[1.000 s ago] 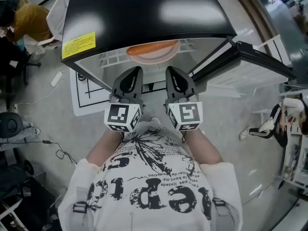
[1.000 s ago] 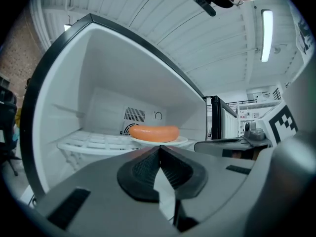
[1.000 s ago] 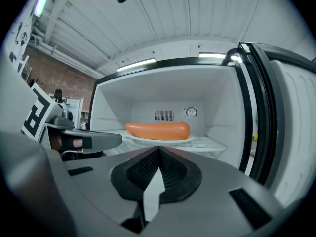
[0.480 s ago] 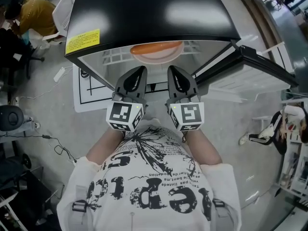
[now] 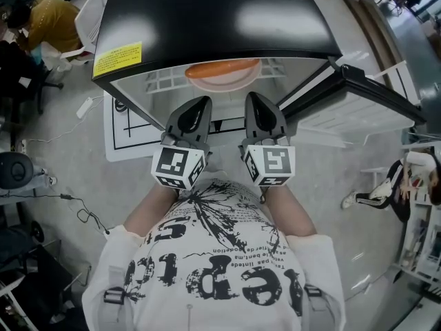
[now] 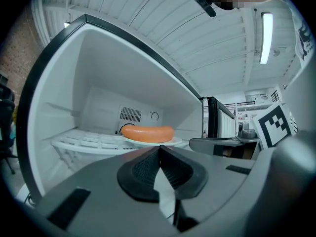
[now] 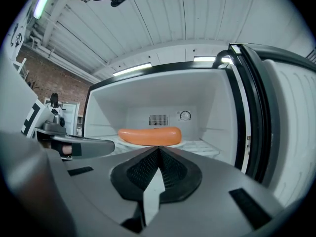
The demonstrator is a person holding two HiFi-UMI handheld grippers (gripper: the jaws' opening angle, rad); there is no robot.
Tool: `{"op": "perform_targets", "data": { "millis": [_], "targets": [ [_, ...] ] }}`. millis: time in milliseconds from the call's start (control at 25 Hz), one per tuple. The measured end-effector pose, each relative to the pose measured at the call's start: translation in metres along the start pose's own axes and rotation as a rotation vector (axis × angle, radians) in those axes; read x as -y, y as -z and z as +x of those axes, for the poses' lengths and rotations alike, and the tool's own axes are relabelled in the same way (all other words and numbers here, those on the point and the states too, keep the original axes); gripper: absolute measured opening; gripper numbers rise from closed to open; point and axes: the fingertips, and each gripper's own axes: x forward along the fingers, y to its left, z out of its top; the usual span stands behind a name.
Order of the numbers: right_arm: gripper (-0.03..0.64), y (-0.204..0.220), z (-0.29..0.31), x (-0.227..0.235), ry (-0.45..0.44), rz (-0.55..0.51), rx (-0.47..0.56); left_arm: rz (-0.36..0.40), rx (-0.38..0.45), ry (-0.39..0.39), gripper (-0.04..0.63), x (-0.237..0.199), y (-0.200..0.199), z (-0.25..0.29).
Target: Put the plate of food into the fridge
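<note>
A white plate (image 5: 222, 83) with an orange sausage (image 5: 222, 68) rests on the wire shelf (image 5: 165, 81) inside the open fridge (image 5: 207, 19). In the left gripper view the sausage (image 6: 147, 132) lies on the plate (image 6: 170, 141) straight ahead; the right gripper view shows the sausage (image 7: 149, 136) the same way. Both grippers are held side by side in front of the fridge opening, clear of the plate. My left gripper (image 5: 195, 110) is shut with nothing in it. My right gripper (image 5: 256, 107) is shut and empty too.
The fridge door (image 5: 358, 92) hangs open to the right, its edge (image 7: 252, 112) close beside the right gripper. A white floor mat (image 5: 127, 133) lies under the fridge front. Chairs and cables (image 5: 41, 192) crowd the left floor.
The right gripper has shifted slightly to the right, widening the gap between the two grippers. The plate stays put on the shelf.
</note>
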Motion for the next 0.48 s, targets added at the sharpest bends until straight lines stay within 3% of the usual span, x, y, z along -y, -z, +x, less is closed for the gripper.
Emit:
{"op": "perform_targets", "data": {
  "millis": [480],
  "targets": [
    [0.002,0.0003,-0.004,0.001,0.02,0.005,0.004,0.004,-0.003,0.014,0.008,0.005,-0.0007,-0.0004]
  ]
}}
